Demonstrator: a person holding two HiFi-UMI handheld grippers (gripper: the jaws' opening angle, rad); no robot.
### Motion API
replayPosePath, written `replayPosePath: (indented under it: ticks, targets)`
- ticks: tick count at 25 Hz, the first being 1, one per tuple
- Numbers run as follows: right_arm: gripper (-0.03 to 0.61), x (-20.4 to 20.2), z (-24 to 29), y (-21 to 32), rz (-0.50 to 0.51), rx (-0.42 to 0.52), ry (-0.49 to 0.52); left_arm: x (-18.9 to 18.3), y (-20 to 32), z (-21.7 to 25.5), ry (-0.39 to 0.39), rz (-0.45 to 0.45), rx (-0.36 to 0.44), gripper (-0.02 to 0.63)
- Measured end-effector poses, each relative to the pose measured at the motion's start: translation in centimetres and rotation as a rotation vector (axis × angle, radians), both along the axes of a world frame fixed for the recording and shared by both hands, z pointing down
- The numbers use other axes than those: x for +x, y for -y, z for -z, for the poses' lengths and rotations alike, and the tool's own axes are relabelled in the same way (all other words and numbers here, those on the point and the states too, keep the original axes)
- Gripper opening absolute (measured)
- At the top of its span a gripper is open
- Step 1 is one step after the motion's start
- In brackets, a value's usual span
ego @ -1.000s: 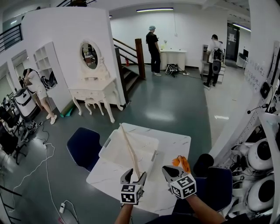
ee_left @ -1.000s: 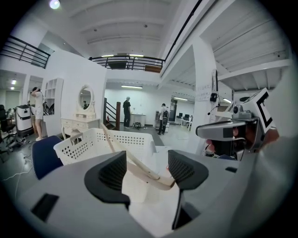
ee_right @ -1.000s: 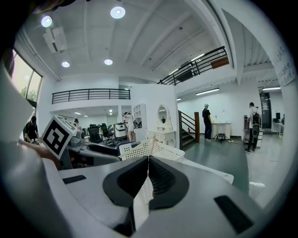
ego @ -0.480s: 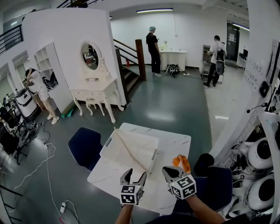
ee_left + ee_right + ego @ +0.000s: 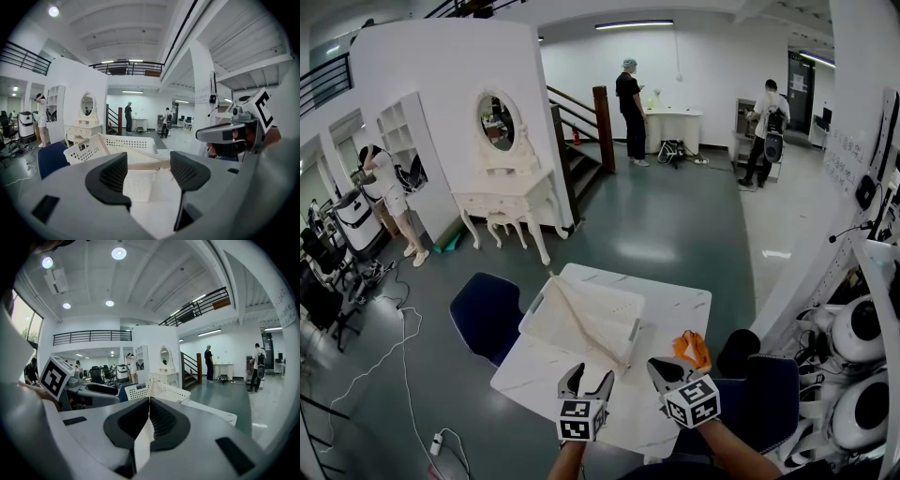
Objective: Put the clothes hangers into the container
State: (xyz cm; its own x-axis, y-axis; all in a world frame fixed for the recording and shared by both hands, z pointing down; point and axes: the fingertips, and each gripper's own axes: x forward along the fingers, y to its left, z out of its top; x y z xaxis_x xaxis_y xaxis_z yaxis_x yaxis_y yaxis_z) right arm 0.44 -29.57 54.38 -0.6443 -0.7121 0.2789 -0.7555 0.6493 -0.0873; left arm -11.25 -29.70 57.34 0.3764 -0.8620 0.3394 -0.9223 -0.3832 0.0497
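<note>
My left gripper (image 5: 589, 375) is held low over the near edge of the white marble table (image 5: 675, 309), pointing forward and slightly down. Its 2 jaws have just been opening and now stand wide apart, with nothing gripped between them. Just ahead of it sits the white perforated plastic basket (image 5: 534, 305), and the pale wooden clothes hanger (image 5: 586, 317) lies slantwise inside it, its near end towards that gripper. My right gripper (image 5: 667, 370) is level beside the left with the same tilt, its jaws pressed together and empty. A small orange object (image 5: 692, 350) lies just beyond it.
</note>
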Motion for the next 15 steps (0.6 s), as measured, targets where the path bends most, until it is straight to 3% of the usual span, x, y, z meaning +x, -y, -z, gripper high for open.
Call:
replayPosePath:
  ticks: [4, 15]
  targets:
    - [0.02, -0.7, 0.4, -0.7, 0.003, 0.005, 0.001, -0.4, -1.2, 1.4, -0.014, -0.003, 0.034, 0.283]
    - [0.02, -2.6, 1.6, -3.3, 0.018, 0.035, -0.004, -2.7, -5.4, 2.9, -0.046, 0.008, 0.089, 0.108]
